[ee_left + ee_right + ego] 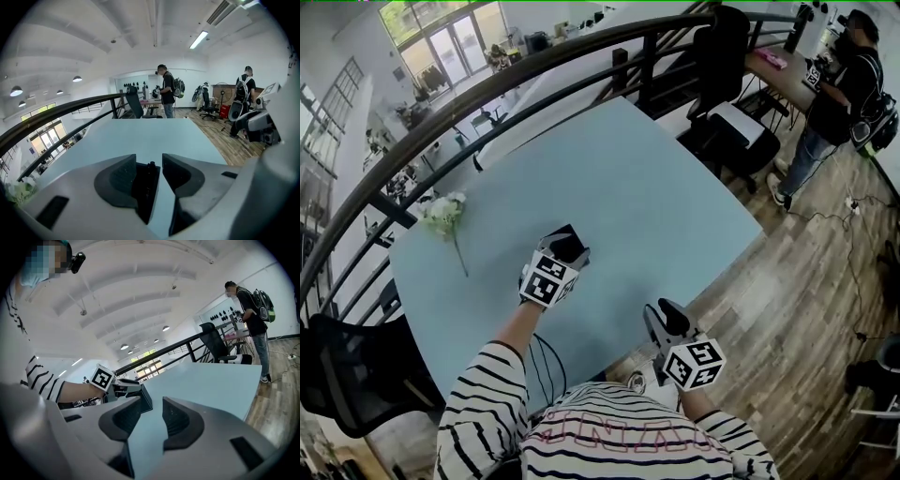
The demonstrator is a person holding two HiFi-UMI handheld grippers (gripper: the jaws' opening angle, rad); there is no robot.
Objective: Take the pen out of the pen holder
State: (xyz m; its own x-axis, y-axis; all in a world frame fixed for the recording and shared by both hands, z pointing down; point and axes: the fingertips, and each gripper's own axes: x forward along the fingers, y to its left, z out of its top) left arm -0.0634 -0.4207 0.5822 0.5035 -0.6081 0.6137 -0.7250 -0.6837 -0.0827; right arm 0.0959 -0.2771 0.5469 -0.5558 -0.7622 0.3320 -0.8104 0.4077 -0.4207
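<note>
A black pen holder (569,242) stands near the front of the light blue table (628,178). My left gripper (558,257) reaches over it. In the left gripper view the holder (146,192) sits between the open jaws of the left gripper (149,172), close to the left pad, with table showing at the right pad. A dark pen end (151,165) pokes up from the holder. My right gripper (662,315) hovers open and holding nothing at the table's front right edge. The right gripper (151,417) looks across at the holder (143,399) and at the left gripper's marker cube (102,377).
A white flower sprig (444,214) lies at the table's left side. A black railing (487,94) curves behind the table. Black chairs (722,56) and a standing person (834,103) are at the far right, on the wooden floor (806,300).
</note>
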